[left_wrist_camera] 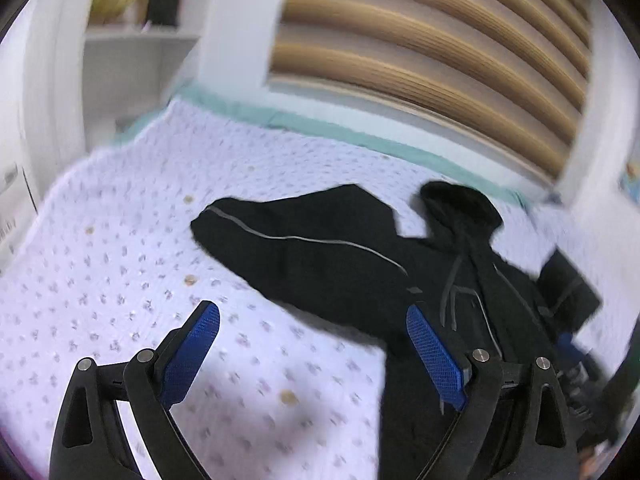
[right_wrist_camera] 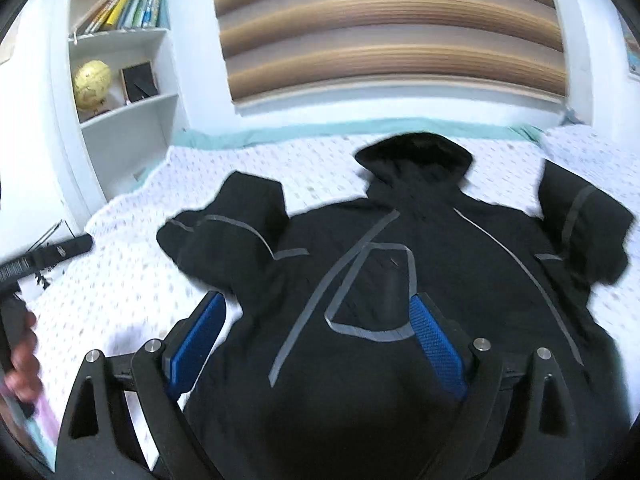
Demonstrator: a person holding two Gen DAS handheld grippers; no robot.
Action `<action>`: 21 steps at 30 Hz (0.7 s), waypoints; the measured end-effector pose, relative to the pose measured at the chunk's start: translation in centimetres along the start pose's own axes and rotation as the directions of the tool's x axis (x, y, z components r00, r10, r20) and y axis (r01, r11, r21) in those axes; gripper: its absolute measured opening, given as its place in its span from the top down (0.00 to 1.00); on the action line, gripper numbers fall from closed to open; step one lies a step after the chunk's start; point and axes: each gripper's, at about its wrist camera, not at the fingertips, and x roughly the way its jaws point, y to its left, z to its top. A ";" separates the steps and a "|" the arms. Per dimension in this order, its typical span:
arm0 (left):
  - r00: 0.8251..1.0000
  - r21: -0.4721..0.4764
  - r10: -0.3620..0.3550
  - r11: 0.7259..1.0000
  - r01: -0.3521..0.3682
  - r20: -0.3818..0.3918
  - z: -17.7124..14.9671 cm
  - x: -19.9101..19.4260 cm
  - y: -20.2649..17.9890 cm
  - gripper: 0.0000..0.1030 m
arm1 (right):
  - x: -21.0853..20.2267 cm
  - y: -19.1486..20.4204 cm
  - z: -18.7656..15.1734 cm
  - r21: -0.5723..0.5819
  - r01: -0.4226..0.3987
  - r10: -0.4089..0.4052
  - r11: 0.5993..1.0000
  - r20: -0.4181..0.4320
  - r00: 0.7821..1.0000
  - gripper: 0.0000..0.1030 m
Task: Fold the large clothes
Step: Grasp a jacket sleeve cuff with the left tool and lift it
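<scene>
Both the left tongs (left_wrist_camera: 313, 316) and right tongs (right_wrist_camera: 318, 308) hang released above the black jacket (right_wrist_camera: 400, 280) spread on the bed (right_wrist_camera: 120, 280).

No lettering reads clearly — book spines (right_wrist_camera: 128, 6) on the shelf stay too blurred.

The left gripper (left_wrist_camera: 313, 314) hangs above the bed, jaws spread wide with nothing between the blue pads (left_wrist_camera: 192, 354). A black jacket (left_wrist_camera: 320, 256) lies on the dotted bedspread (left_wrist_camera: 120, 280), one sleeve (left_wrist_camera: 248, 232) reaching out to the left, its hood (left_wrist_camera: 460, 200) toward the far edge. Behind the bed are striped blinds (left_wrist_camera: 420, 40); a blurred shelf (left_wrist_camera: 136, 36) stands at upper left.
</scene>
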 end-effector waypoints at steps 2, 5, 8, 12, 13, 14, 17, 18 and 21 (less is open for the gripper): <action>0.998 -0.097 -0.050 0.994 0.045 -0.049 0.6 2.5 3.2 0.08 | 3.7 0.5 -0.7 -0.046 0.074 -0.073 0.996 0.019 0.997 0.08; 0.991 -0.237 -0.075 0.970 0.048 -0.108 1.1 8.4 8.3 0.08 | 8.8 0.7 -3.5 -0.131 0.177 -0.178 0.975 0.003 0.984 0.08; 0.990 -0.302 -0.086 0.952 0.050 -0.108 1.0 12.6 11.6 0.08 | 12.3 1.0 -6.2 -0.193 0.172 -0.192 0.966 -0.087 0.978 0.09; 0.982 -0.455 -0.159 0.885 0.095 -0.104 0.3 19.3 15.5 0.09 | 11.6 1.3 -6.4 -0.227 0.139 -0.152 0.964 -0.044 0.987 0.09; 0.980 -0.471 -0.177 0.875 0.112 -0.096 0.2 20.4 15.8 0.09 | 11.6 1.3 -6.4 -0.229 0.135 -0.150 0.964 -0.047 0.988 0.09; 0.977 -0.482 -0.199 0.866 0.135 -0.083 0.1 21.5 16.1 0.09 | 11.9 1.3 -6.3 -0.231 0.136 -0.152 0.964 -0.054 0.987 0.09; 0.975 -0.485 -0.218 0.858 0.170 -0.043 0.9 23.2 16.5 0.09 | 12.2 1.4 -6.3 -0.230 0.133 -0.153 0.964 -0.068 0.986 0.09; 0.974 -0.482 -0.223 0.857 0.180 -0.034 1.3 23.7 16.5 0.09 | 12.3 1.3 -6.3 -0.231 0.135 -0.154 0.964 -0.069 0.986 0.09; 0.974 -0.455 -0.224 0.871 0.184 -0.036 2.4 24.8 15.5 0.09 | 12.3 1.9 -6.4 -0.240 0.144 -0.164 0.960 -0.069 0.984 0.09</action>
